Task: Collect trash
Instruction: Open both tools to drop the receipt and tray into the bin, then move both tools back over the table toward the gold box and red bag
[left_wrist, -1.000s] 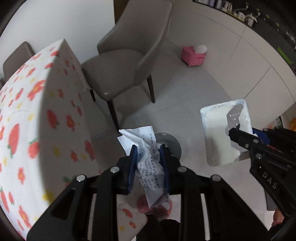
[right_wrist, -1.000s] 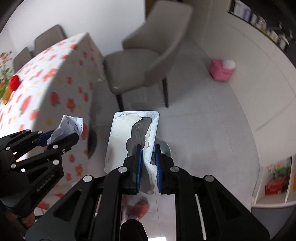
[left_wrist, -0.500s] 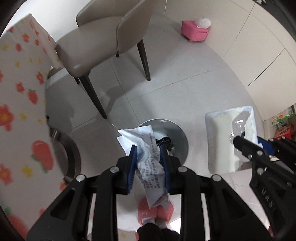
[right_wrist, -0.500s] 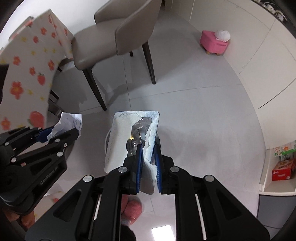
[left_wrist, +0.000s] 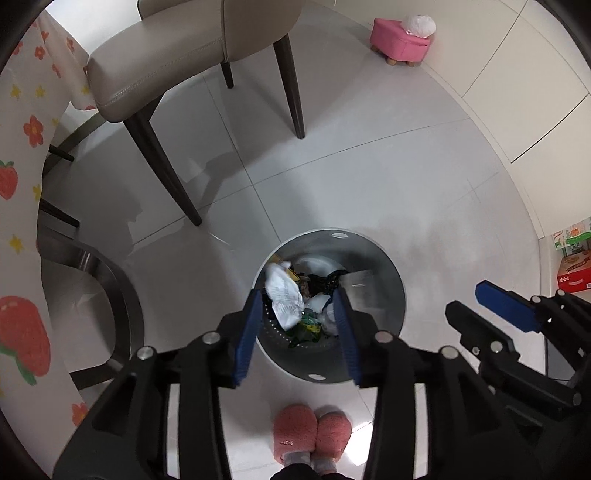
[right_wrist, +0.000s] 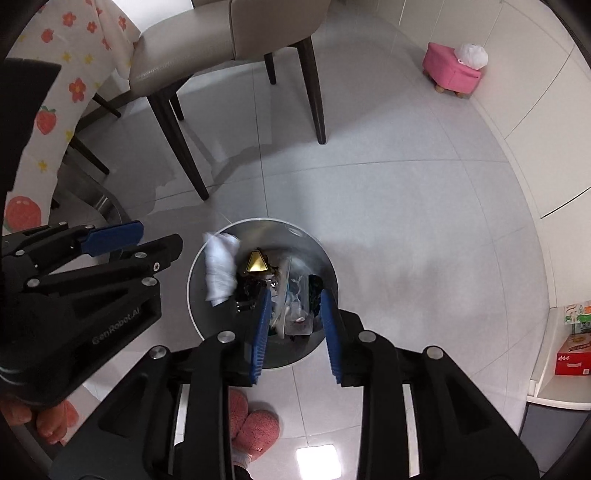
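Note:
A round metal trash bin (left_wrist: 388, 295) stands on the floor below both grippers; it also shows in the right wrist view (right_wrist: 201, 295). The crumpled printed paper (left_wrist: 282, 295) lies inside it on other trash, seen also in the right wrist view (right_wrist: 221, 271). The white foam tray (right_wrist: 291, 295) lies inside the bin among dark scraps. My left gripper (left_wrist: 297, 317) is open and empty above the bin. My right gripper (right_wrist: 293, 317) is open and empty above the bin.
A beige chair (left_wrist: 184, 55) stands beyond the bin. The table with a strawberry cloth (left_wrist: 22, 221) and its metal base is at the left. A pink stool (left_wrist: 400, 37) sits by the far wall. Pink slippers (left_wrist: 312, 435) are just behind the bin. Boxes (right_wrist: 572, 354) sit at the right.
Both grippers opened over the bin. The paper dropped from the left gripper and the foam tray from the right gripper into the bin. Both views tilted down.

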